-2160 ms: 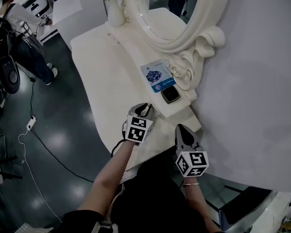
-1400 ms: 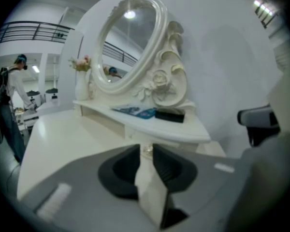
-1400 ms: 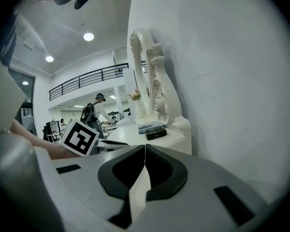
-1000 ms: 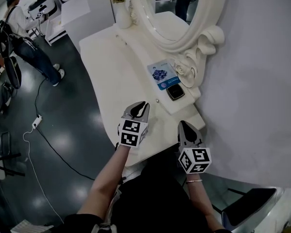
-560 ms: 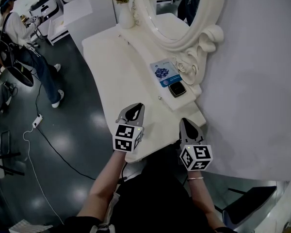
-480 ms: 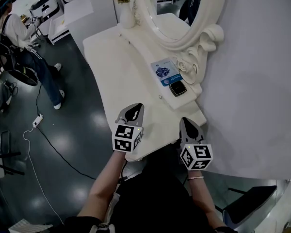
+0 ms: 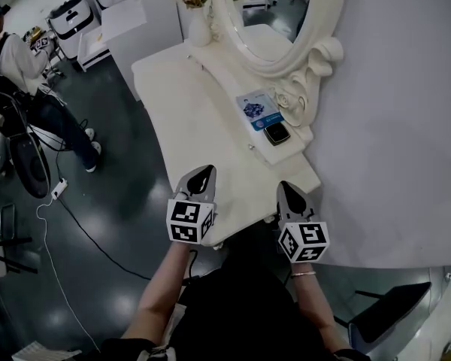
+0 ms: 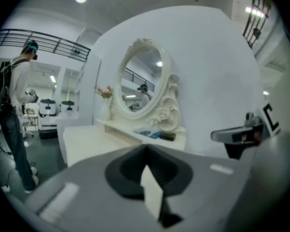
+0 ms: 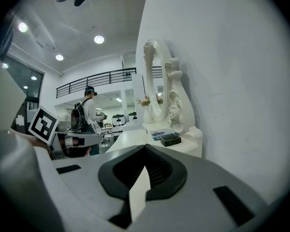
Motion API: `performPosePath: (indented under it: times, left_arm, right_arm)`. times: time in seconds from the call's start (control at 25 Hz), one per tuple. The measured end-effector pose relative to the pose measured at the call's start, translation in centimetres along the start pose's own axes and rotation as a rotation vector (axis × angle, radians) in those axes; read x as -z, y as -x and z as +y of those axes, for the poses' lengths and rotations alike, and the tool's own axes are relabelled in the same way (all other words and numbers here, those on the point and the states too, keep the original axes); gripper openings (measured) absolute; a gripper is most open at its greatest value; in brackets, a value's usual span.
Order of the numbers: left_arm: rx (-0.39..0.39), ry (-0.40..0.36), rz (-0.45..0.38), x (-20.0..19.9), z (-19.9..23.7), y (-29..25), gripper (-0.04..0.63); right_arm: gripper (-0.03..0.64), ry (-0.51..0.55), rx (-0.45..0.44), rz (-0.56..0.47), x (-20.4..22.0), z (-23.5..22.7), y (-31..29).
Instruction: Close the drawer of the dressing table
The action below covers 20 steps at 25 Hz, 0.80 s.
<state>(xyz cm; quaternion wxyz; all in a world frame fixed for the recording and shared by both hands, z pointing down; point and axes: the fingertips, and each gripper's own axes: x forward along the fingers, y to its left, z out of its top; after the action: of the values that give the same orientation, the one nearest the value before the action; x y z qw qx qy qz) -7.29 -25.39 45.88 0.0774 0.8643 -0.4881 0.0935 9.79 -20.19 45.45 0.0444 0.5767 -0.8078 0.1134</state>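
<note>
We saw the worktop (image 7: 203, 119) from above only in the head view. The left gripper (image 7: 201, 171) and right gripper (image 7: 286, 188) were clenched, empty. The drawer front was unclear.

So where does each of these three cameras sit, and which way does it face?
Head view: on the person's head, facing steeply down at the table and mirror; both forearms, left gripper and right gripper show.
Left gripper view: on the left gripper, looking along its shut jaws at the mirror; right gripper at right.
Right gripper view: on the right gripper, looking along its shut jaws at the mirror; left gripper at left.
Shared: both gripper views see mirror, table and black box.
</note>
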Motion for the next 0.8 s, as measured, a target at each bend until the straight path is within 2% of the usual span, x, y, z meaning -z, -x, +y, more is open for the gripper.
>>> performPosePath:
  times: [0.8]
  left_arm:
    - [-0.003, 0.006, -0.026, -0.3, 0.4, 2.8, 0.005]
  right_arm:
    - [0.003, 0.027, -0.007, -0.014, -0.1, 2.5, 1.3]
